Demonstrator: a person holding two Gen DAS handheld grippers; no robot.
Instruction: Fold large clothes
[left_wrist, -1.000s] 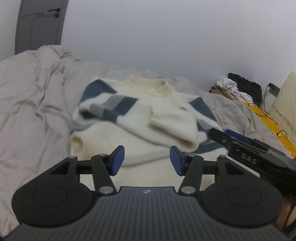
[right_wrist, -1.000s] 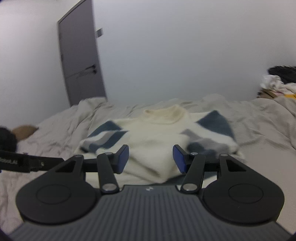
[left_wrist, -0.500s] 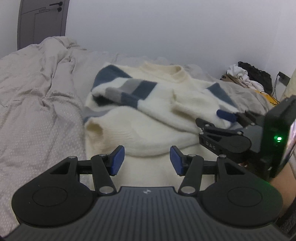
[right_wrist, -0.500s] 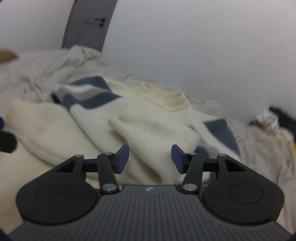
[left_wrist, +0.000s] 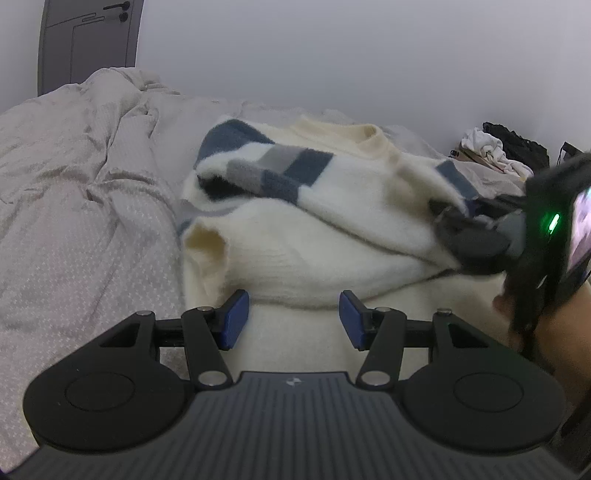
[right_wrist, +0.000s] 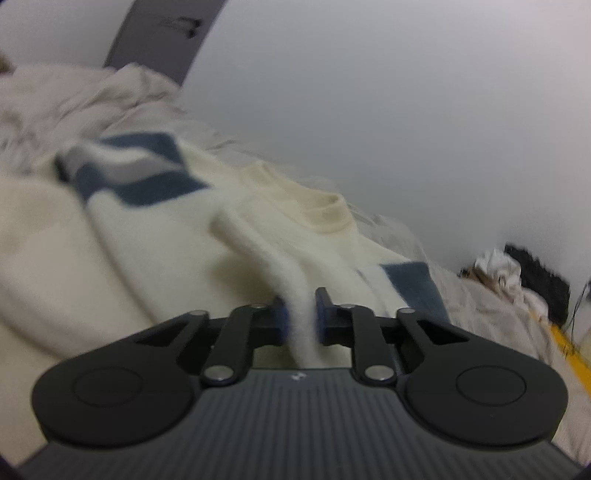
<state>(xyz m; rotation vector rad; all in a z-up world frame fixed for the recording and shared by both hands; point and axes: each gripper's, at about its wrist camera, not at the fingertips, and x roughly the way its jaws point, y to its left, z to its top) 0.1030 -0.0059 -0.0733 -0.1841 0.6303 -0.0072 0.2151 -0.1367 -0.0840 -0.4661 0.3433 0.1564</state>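
A cream sweater (left_wrist: 314, 254) with navy and grey blocks lies on the bed, its sleeves folded across the body. My left gripper (left_wrist: 293, 319) is open and empty, just above the sweater's near hem. My right gripper (right_wrist: 301, 317) is shut on a fold of the cream sleeve (right_wrist: 280, 266), which runs up between its blue pads. The right gripper also shows at the right edge of the left wrist view (left_wrist: 465, 229), pressed into the sweater's right side. The sweater's collar (right_wrist: 317, 212) points toward the wall.
A rumpled beige duvet (left_wrist: 85, 206) covers the bed to the left. A grey door (left_wrist: 88, 40) stands at the back left. A pile of white and black clothes (left_wrist: 495, 147) sits at the back right, with a yellow item (right_wrist: 569, 350) beside the bed.
My right gripper moved in on the sweater's sleeve and closed on a fold of it. My left gripper stayed open and came slightly closer to the hem.
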